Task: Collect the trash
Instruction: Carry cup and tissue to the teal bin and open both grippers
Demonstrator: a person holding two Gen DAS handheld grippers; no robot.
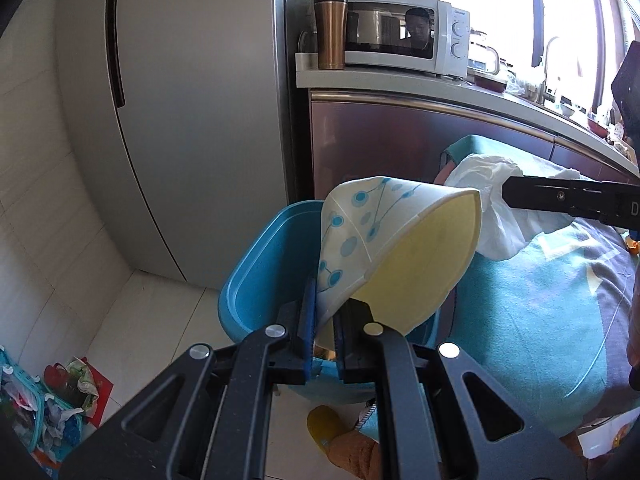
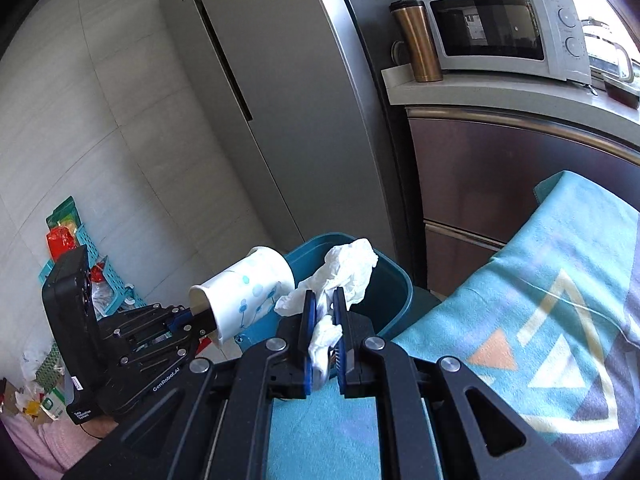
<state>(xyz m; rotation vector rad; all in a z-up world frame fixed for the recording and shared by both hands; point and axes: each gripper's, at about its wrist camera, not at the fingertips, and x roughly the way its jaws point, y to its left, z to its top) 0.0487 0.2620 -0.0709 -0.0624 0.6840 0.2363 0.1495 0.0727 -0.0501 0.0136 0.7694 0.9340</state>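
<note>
Left wrist: left gripper [image 1: 322, 316] clamped on paper cup [image 1: 396, 248] rim, cup above blue bin [image 1: 260, 276] | Right wrist: right gripper [image 2: 323, 312] pinching crumpled tissue [image 2: 344, 276] just before bin [image 2: 384, 284], beside patterned blanket [image 2: 520, 320]

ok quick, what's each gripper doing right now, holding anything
Left gripper: closed on the paper cup, gripping its rim.
Right gripper: closed on the tissue.

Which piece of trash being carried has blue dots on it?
The paper cup, pinched at its rim by the left gripper. The crumpled tissue in the right gripper is plain white.
</note>
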